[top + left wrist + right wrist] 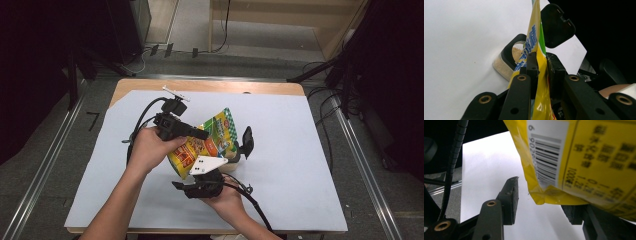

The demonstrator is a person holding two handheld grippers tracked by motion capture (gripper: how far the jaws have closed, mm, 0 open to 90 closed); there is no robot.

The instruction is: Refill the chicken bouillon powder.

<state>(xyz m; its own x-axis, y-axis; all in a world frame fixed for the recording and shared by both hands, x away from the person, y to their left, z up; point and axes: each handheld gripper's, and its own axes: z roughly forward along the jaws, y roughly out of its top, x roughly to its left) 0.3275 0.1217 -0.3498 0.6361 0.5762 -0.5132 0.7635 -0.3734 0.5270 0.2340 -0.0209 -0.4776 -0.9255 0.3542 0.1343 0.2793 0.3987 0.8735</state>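
1. There is one shiny yellow and green plastic snack bag, one clear plastic box of pale crumbs with a black rim, and one black flip lid standing open.
2. There are two black grippers. The left gripper pinches the bag tight between its pads. The right gripper is partly open, and the bag's bottom corner hangs between its pads without being squeezed.
3. The bag is held up above the box, near the middle of the white sheet.
4. The sheet covers a wooden table on a grey floor.
5. The bag has blue writing and a black barcode, too blurry to read.
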